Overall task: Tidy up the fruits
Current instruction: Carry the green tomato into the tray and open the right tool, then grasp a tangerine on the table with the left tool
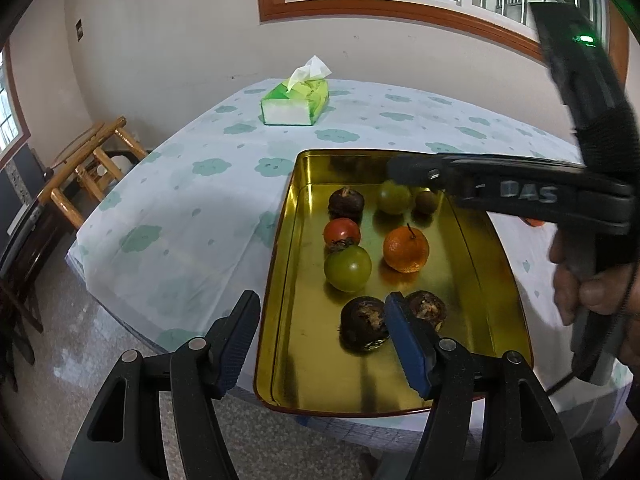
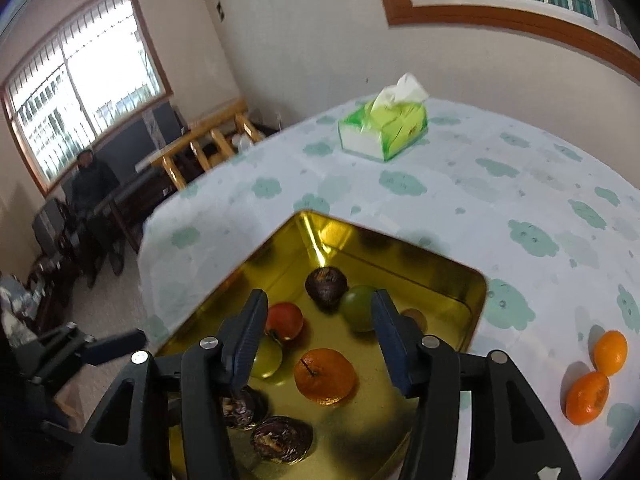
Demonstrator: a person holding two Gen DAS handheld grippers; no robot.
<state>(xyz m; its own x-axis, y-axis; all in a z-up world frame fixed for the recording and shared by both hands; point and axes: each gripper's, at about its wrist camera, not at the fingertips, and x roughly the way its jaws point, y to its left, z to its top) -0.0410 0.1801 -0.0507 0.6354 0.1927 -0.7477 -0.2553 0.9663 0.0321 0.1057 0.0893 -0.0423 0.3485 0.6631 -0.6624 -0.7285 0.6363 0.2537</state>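
Observation:
A gold metal tray [image 1: 280,264] [image 2: 476,300] sits on the table and holds an orange [image 1: 406,249] [image 2: 325,376], a red tomato [image 1: 341,231] [image 2: 285,320], two green tomatoes [image 1: 347,268] [image 1: 394,197], a small brown fruit [image 1: 425,201] and three dark water chestnuts [image 1: 364,323] [image 1: 427,309] [image 1: 346,201]. Two more oranges [image 2: 610,352] [image 2: 587,398] lie on the cloth right of the tray. My left gripper [image 1: 324,336] is open and empty over the tray's near left rim. My right gripper [image 2: 318,338] is open and empty above the tray; it also shows in the left wrist view [image 1: 400,170].
The table has a white cloth with green cloud prints [image 1: 180,208] [image 2: 500,184]. A green tissue pack [image 1: 296,100] [image 2: 386,128] stands at the far side. A wooden chair [image 1: 86,168] [image 2: 208,148] stands beyond the table's left edge. A person [image 2: 94,184] sits by the window.

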